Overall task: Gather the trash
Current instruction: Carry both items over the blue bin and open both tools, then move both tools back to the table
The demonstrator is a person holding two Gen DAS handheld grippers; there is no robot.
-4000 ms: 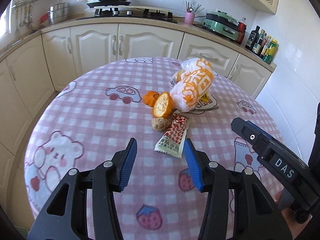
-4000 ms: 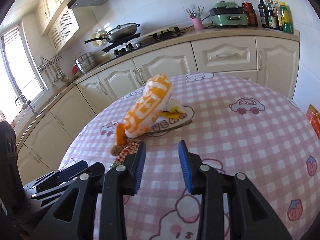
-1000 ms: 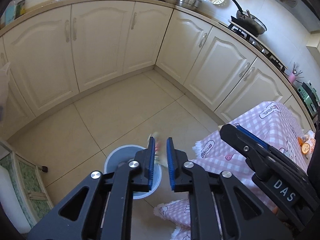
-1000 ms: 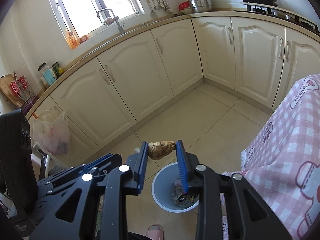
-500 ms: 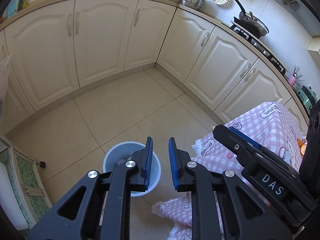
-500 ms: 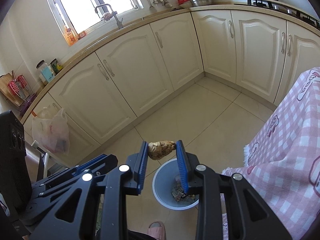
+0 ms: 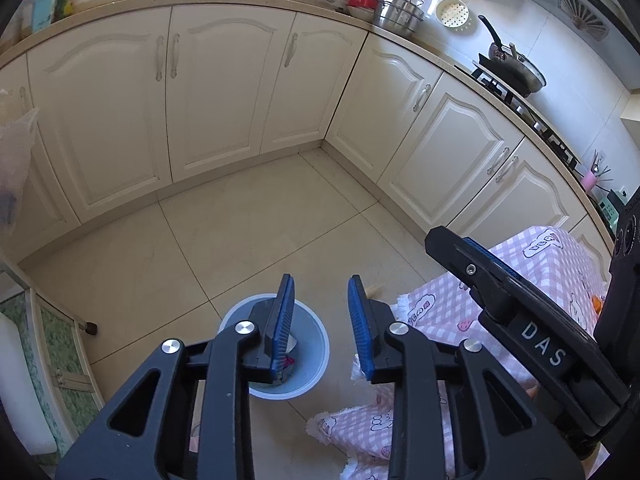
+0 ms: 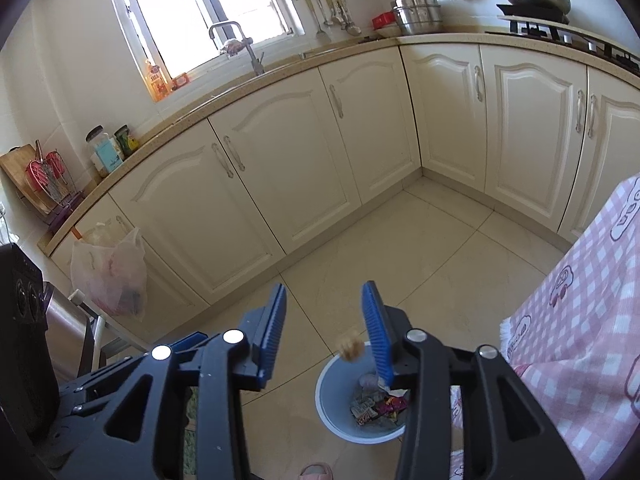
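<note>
A light-blue trash bin (image 8: 332, 412) stands on the tiled floor beside the table, with wrappers inside. It also shows in the left wrist view (image 7: 316, 336). My right gripper (image 8: 324, 320) is open above the bin. A brown lumpy scrap (image 8: 350, 347) is in the air just below the right finger, over the bin's rim. My left gripper (image 7: 320, 312) is open and empty above the bin. The right gripper's body shows in the left wrist view (image 7: 520, 320).
The pink checked tablecloth (image 8: 580, 320) hangs at the right, close to the bin. Cream cabinets (image 7: 224, 92) line the far walls. A plastic bag (image 8: 110, 272) hangs at the left. A foot in a pink slipper (image 8: 316, 472) is at the bottom edge.
My right gripper opened and let go of the brown scrap, which now falls toward the bin. My left gripper opened wider; its wrapper was dropped earlier.
</note>
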